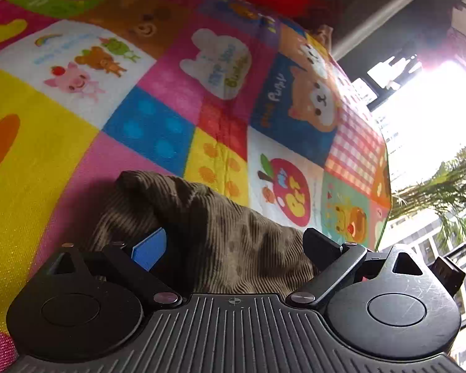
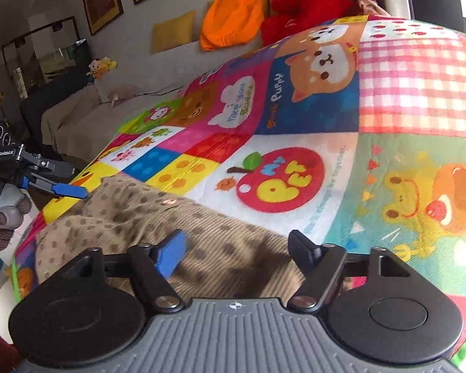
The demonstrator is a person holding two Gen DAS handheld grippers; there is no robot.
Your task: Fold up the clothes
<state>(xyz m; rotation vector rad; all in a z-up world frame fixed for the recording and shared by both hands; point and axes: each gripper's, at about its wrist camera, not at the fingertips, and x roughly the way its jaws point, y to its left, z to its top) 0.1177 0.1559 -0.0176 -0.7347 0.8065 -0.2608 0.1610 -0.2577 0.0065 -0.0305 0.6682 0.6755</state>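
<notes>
A brown corduroy garment [image 1: 220,236] lies bunched on the colourful cartoon play mat [image 1: 158,130]. In the left wrist view it humps up between the wide-apart fingers of my left gripper [image 1: 236,248], which is open; the blue pad [image 1: 150,251] stands beside a fold without pressing it. In the right wrist view the same garment [image 2: 146,214] shows tan with darker dots. My right gripper [image 2: 237,255] hangs open just over its near edge, with nothing pinched. At the far left of that view, my left gripper [image 2: 74,191] hovers by the cloth's far end.
The mat [image 2: 295,130] covers a wide surface. Behind it runs a beige sofa [image 2: 87,118] with an orange plush [image 2: 233,15], a red plush [image 2: 307,9] and yellow cushions [image 2: 174,31]. A bright window [image 1: 435,112] and plants [image 1: 450,192] are past the mat's right edge.
</notes>
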